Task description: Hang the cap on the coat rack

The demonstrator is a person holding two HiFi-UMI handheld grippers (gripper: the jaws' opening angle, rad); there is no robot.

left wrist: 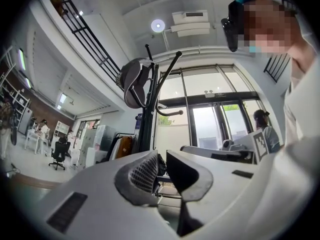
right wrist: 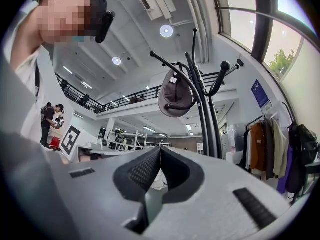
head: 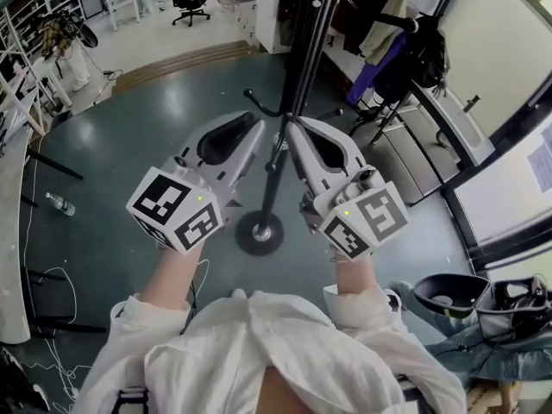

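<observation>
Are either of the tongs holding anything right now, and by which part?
Nothing held: left tongs and right tongs are both empty; the cap hangs on the coat rack.

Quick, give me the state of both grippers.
Left gripper: slightly open, nothing between the jaws.
Right gripper: closed, holding nothing.

No readable text, blue wall sign (right wrist: 260,93) seemingly lettered, illegible
</observation>
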